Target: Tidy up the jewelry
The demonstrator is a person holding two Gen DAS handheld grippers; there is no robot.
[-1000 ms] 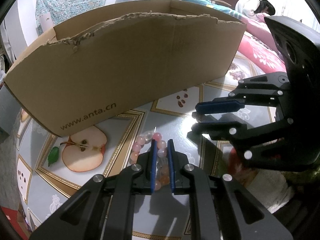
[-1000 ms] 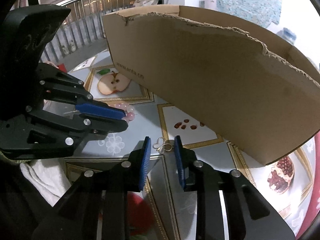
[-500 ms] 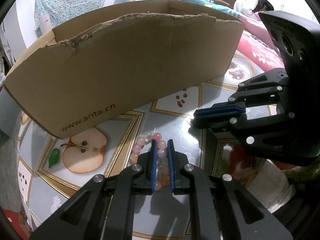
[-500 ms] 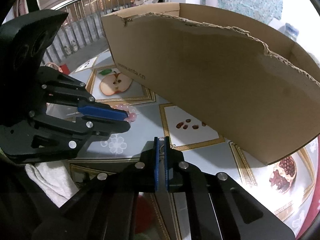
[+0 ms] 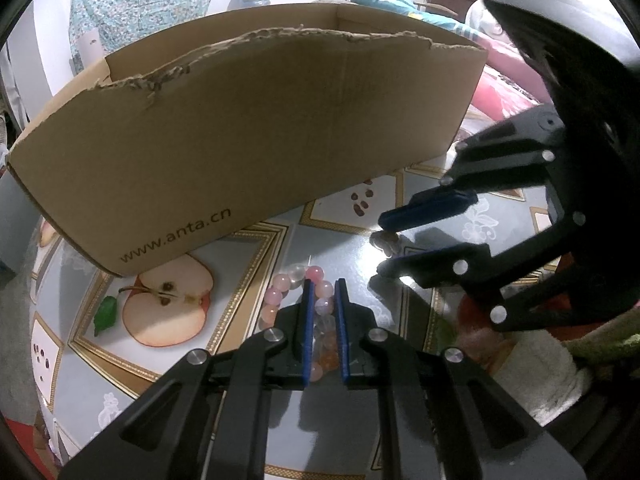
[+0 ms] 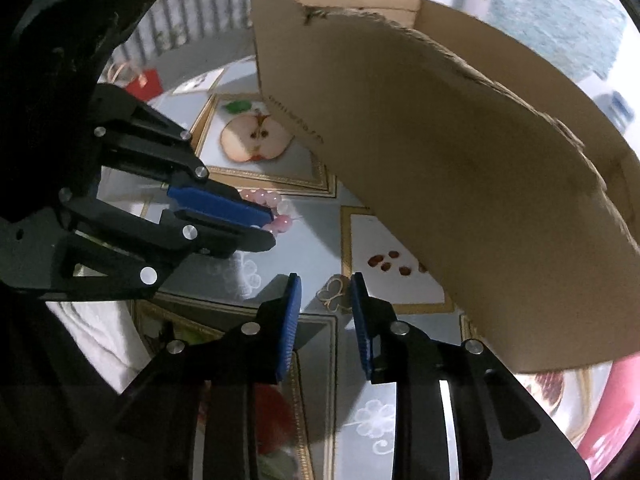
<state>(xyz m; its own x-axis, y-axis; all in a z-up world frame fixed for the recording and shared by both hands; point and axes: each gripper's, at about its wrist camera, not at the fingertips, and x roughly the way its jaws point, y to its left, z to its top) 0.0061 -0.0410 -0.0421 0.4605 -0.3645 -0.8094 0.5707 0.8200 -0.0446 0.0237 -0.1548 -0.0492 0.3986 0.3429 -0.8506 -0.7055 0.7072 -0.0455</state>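
Right claw (image 6: 325, 300) had clamped shut, then was reopening w/ a thin gold butterfly charm (image 6: 335, 294) loose between its jaws, mid-counter by the box (image 5: 248, 136). Left claw (image 5: 322, 300) gripped the bead bracelet (image 5: 316, 312). Charm looked light, slippery; pinch its wings.

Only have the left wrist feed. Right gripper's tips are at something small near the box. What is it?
Observer: A small gold butterfly-shaped piece, lying flat on the table.
Operator: Gripped?
Observer: No. The right gripper has its jaws opening; the piece sits in the gap and neither pad presses on it.
Operator: Left's bracelet from that side?
Observer: The left gripper is shut on the pink bead bracelet; a few beads stick out past its tips toward the cardboard box.
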